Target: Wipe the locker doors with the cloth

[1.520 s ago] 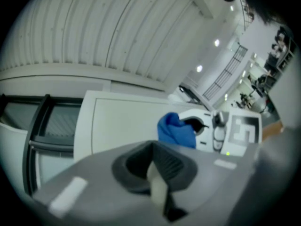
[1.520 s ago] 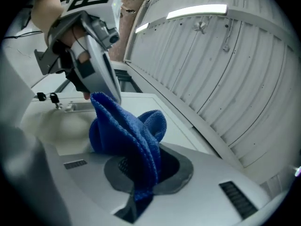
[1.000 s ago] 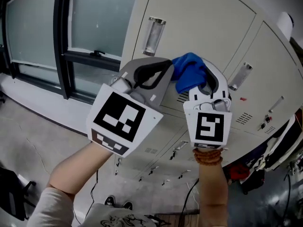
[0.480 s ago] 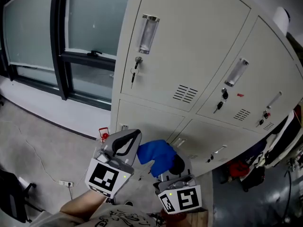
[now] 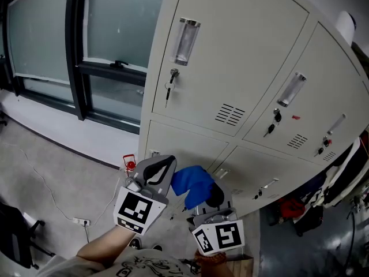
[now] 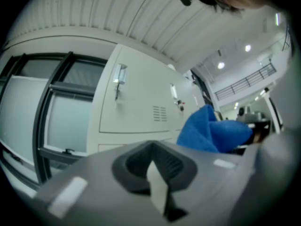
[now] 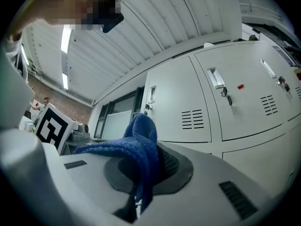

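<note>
A blue cloth (image 5: 192, 184) bunches up out of my right gripper (image 5: 206, 196), whose jaws are shut on it; the folds (image 7: 136, 147) hang over the closed jaws in the right gripper view. My left gripper (image 5: 155, 175) sits just left of the cloth, jaws shut with nothing between them. The cloth (image 6: 214, 132) also shows at the right of the left gripper view. Both grippers are held low, in front of the lower locker doors (image 5: 179, 150) and apart from them. The cream upper locker doors (image 5: 230, 68) carry clear handles and keys.
A dark-framed window (image 5: 69, 45) stands left of the lockers above a pale sill. Cables (image 5: 40, 189) trail over the grey floor. Clutter and dark objects (image 5: 328, 195) sit at the right, beside the locker bank.
Both grippers came down from the upper locker doors to the lower ones a second ago. Over the last half second they have barely shifted. The cloth stayed in the right gripper.
</note>
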`<state>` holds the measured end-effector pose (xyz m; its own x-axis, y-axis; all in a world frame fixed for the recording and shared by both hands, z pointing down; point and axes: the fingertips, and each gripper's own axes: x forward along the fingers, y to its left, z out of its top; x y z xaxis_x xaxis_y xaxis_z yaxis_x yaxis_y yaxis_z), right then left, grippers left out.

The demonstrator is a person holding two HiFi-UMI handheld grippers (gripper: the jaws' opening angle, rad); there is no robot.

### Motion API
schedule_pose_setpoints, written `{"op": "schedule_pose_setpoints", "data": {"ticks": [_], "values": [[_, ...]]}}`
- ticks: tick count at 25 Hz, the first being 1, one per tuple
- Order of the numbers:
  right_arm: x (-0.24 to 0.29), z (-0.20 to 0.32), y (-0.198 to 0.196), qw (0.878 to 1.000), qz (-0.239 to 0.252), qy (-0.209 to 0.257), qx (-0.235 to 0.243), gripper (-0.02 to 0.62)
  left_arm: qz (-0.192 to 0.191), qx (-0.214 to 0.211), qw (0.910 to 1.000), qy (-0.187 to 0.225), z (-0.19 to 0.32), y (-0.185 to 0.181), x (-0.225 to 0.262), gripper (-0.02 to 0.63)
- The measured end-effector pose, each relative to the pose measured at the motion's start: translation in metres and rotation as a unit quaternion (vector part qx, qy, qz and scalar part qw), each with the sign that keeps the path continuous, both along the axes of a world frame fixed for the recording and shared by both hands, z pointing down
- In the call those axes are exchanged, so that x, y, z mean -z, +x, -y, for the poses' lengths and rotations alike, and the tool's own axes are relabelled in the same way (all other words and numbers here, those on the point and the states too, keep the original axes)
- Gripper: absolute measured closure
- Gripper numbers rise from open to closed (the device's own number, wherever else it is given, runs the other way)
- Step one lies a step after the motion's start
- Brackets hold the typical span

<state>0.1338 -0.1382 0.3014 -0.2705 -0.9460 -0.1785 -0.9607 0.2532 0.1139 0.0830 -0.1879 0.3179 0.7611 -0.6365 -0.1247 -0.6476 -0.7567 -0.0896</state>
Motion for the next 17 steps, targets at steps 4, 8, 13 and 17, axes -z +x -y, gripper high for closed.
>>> {"op": "schedule_pose_setpoints", "data": {"ticks": [4, 8, 13, 17], "values": [[-0.005, 0.002, 0.001, 1.0, 0.002, -0.006, -0.001, 0.566, 0.0, -0.001, 1.0, -0.007, 0.001, 0.001, -0.005, 0.603], [-0.007, 0.004, 0.003, 1.0, 0.003, -0.007, -0.005, 0.566, 0.005, -0.004, 1.0, -0.006, 0.002, 0.003, -0.007, 0.603], [-0.009, 0.005, 0.005, 1.0, 0.005, -0.009, -0.006, 0.566, 0.004, -0.007, 0.9999, -0.01, 0.002, 0.006, -0.009, 0.603], [-0.011, 0.007, 0.006, 1.0, 0.006, -0.01, -0.006, 0.566, 0.005, -0.006, 0.9999, -0.01, 0.004, 0.006, -0.01, 0.603]]}}
